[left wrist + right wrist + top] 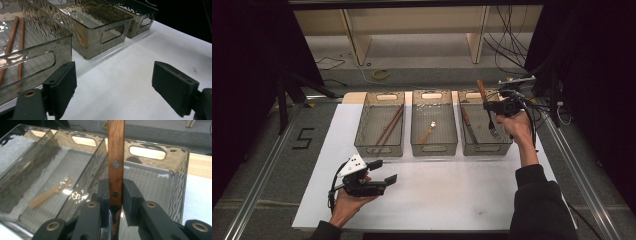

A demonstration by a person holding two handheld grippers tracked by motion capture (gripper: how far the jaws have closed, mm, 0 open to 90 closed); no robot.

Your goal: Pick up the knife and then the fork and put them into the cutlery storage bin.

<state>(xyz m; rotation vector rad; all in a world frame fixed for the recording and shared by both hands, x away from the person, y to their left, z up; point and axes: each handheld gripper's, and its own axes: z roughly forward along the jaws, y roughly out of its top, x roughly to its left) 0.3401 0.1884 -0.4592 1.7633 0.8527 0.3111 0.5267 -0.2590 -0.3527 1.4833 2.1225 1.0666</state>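
While the right gripper (116, 195) clamps its fingers (103, 195) on the wooden handle of a metal fork (493, 131), the fork hangs tines-down over the right-hand smoky clear plastic bin (507, 145), which already holds a wooden-handled knife (468, 125). Near the left front of the white-covered bench (452, 192), the left gripper (383, 172) rests with fingers (62, 85) spread wide, holding nothing.

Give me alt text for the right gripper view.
The right claw is shut on a brown wooden utensil handle with two metal rivets, held upright above a clear smoky plastic bin. In the neighbouring bin lies a pale translucent plastic spoon.
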